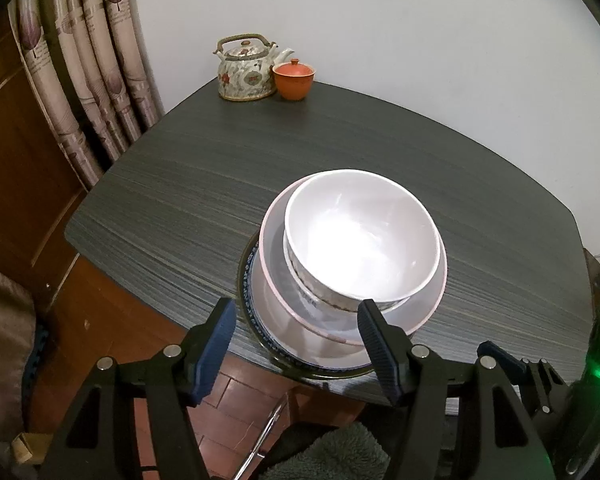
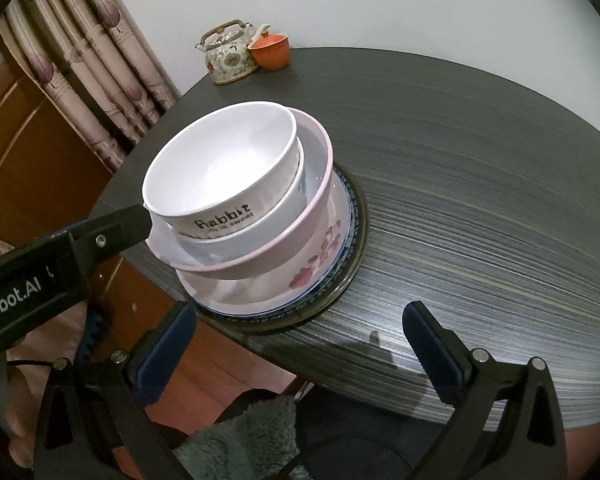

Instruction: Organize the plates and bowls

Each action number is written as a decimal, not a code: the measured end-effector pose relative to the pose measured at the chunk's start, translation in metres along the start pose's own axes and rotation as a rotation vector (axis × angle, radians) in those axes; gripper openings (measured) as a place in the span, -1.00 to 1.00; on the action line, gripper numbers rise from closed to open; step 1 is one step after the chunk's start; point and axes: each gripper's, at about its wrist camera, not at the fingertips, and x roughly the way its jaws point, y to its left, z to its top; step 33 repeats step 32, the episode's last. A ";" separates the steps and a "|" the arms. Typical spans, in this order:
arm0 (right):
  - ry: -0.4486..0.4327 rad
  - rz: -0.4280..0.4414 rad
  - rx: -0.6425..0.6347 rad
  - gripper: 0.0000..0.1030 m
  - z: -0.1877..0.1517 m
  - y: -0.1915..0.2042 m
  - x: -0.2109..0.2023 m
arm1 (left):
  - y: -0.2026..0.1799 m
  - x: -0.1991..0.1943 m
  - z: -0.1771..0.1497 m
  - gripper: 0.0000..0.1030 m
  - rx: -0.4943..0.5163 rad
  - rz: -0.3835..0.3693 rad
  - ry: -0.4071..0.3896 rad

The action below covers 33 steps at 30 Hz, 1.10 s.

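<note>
A stack of dishes sits near the front edge of the dark table (image 1: 172, 200). On top is a white bowl (image 1: 360, 236) marked "Rabbit" (image 2: 220, 160), nested in a second patterned white bowl. Under them are a pink-rimmed bowl (image 2: 260, 258), a floral plate (image 2: 320, 256), a blue-patterned plate and a dark glass plate (image 2: 354, 260). My left gripper (image 1: 296, 316) is open at the stack's near side, and its pads press on nothing. One of its fingers (image 2: 132, 222) reaches close to the top bowl's wall. My right gripper (image 2: 300, 314) stands wide open in front of the stack, holding nothing.
A patterned teapot (image 1: 246, 68) and an orange lidded cup (image 1: 294, 78) stand at the table's far corner by the wall. Curtains (image 1: 88, 80) hang at the left. Below the table edge are a wooden floor and fuzzy grey fabric (image 2: 240, 440).
</note>
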 end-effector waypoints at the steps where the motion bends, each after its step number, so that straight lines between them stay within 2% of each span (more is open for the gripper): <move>1: 0.003 -0.001 -0.001 0.99 0.000 0.000 0.001 | 0.001 0.001 0.000 0.25 -0.002 0.002 0.002; 33: 0.026 0.005 -0.015 0.99 -0.005 0.003 0.004 | 0.006 0.007 0.005 0.25 -0.005 -0.006 0.008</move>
